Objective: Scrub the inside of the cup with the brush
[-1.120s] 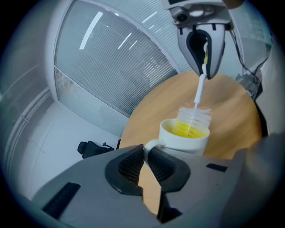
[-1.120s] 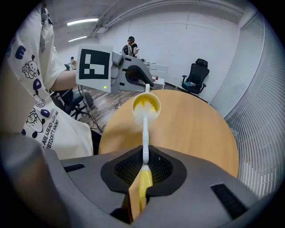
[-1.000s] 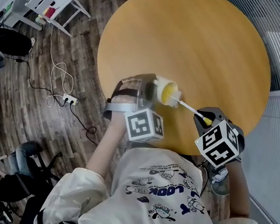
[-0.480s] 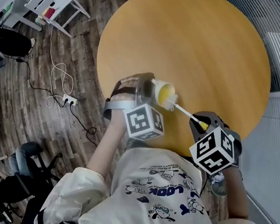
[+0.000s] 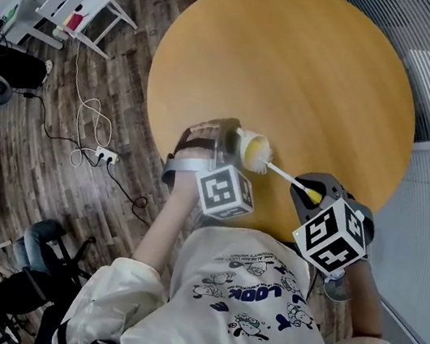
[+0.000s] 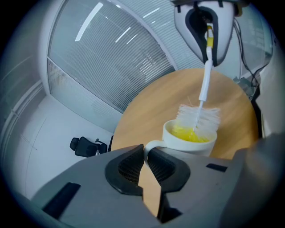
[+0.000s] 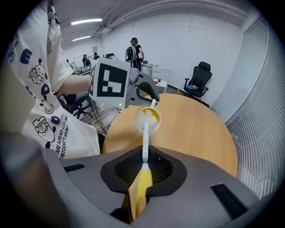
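White brush (image 6: 199,116) bristles have risen to the rim of the cup (image 6: 187,146). The left tool (image 6: 144,153) pinches its handle and the right tool (image 7: 143,162) clamps the brush, probably mid-stroke.

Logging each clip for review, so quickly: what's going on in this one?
A person works over a round wooden table with a tool in each hand. The left tool is shut on the handle of a white cup with a yellow inside, held tipped toward the other hand. The right tool is shut on the yellow handle end of a white brush, whose bristle head sits at the cup's mouth, only partly inside.
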### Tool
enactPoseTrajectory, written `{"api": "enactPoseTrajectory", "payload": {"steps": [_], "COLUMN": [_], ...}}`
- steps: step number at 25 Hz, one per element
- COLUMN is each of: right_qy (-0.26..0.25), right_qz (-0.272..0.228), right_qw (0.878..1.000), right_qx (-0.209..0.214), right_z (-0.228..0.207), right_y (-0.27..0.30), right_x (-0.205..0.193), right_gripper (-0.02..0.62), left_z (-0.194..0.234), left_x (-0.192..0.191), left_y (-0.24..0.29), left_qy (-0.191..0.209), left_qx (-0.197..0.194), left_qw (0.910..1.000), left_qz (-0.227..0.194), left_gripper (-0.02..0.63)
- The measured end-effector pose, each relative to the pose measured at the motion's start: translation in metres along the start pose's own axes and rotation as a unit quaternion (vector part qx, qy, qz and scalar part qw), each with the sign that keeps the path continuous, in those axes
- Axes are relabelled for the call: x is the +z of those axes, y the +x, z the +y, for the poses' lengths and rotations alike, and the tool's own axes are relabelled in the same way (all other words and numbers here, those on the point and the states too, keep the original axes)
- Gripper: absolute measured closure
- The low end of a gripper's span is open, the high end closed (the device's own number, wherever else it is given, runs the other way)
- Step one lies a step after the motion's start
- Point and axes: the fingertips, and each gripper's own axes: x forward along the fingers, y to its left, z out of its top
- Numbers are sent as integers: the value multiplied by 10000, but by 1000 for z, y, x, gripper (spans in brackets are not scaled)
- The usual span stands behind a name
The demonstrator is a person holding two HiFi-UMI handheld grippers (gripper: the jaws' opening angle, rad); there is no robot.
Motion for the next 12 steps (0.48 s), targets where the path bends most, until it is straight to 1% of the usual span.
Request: {"api": "enactPoseTrajectory", "payload": {"steps": [4,7,10,12], "right_qy": [-86,-78,21,149], "right_qz": [35,51,26,1], "right_qw": [10000,9999,9999,9997], "right_qx": [5,37,117,182], "right_z": [-1,-1,-4,-5], "right_y": [-1,-5,-7,-4], "right_x": [0,1,2,-1], "right_gripper": [551,551,551,551], "left_z": [-5,-7,-7,-10], "left_x": [1,5,9,10], "left_y": [1,-2,-3,-4], "left_qy": [10,119,318,563], "left_qx": [-35,-18,66,137], "left_qw": [10000,9999,9993,9979], "left_qz": [-31,-73,-192,-305], "left_gripper": [571,571,571,571]}}
